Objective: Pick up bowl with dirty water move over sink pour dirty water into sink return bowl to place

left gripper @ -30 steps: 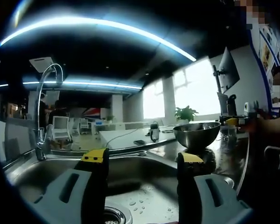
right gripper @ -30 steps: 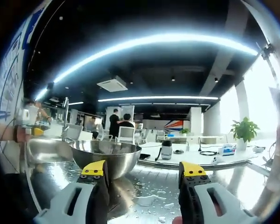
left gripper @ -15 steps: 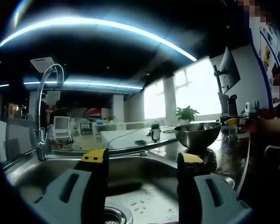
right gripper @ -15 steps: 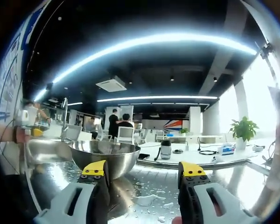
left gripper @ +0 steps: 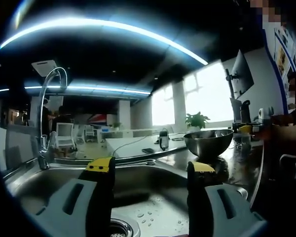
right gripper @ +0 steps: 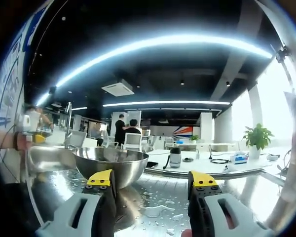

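A steel bowl point(right gripper: 111, 165) stands on the wet steel counter point(right gripper: 158, 200), just beyond my right gripper point(right gripper: 152, 181), which is open with nothing between its jaws. The same bowl point(left gripper: 208, 142) appears at the right in the left gripper view, on the counter beside the sink point(left gripper: 34, 185). My left gripper point(left gripper: 149, 169) hangs open over the sink basin, above the drain point(left gripper: 119, 228). I cannot see into the bowl from this low angle.
A tall curved tap point(left gripper: 48, 101) rises at the sink's left. A person's arm point(left gripper: 286, 129) reaches in at the right. Bottles and a monitor point(left gripper: 241, 74) stand behind the bowl. Water drops lie on the counter. Desks, a plant point(right gripper: 257, 138) and people fill the room behind.
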`<action>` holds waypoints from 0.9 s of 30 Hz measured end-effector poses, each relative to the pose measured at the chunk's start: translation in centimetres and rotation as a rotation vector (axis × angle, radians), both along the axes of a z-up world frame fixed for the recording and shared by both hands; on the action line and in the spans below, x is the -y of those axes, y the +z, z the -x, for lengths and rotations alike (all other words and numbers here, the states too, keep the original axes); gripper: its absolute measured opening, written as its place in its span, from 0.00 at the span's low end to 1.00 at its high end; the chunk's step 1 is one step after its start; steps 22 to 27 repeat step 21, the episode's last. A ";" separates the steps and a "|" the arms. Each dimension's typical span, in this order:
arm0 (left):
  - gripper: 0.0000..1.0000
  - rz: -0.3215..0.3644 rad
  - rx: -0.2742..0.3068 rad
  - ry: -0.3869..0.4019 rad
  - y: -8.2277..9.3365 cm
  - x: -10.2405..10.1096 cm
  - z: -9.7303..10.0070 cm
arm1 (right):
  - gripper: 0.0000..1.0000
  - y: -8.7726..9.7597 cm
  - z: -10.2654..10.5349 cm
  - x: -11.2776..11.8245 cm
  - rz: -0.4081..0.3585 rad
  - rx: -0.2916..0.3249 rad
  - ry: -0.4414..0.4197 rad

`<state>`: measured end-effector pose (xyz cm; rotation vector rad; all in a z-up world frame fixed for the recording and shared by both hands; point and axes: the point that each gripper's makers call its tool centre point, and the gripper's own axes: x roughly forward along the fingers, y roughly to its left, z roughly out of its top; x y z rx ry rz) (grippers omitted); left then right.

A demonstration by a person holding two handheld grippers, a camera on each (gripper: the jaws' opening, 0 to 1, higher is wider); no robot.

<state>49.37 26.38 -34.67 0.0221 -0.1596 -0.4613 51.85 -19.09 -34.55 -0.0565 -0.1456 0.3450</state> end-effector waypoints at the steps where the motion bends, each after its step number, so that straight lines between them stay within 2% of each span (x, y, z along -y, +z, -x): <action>1: 0.55 0.000 0.001 0.000 0.0 0.0 0.0 | 0.53 0.0 0.0 0.0 0.001 0.000 0.000; 27: 0.55 -0.005 0.006 0.010 0.0 -0.2 -0.1 | 0.52 0.1 0.1 -0.1 0.001 0.003 0.010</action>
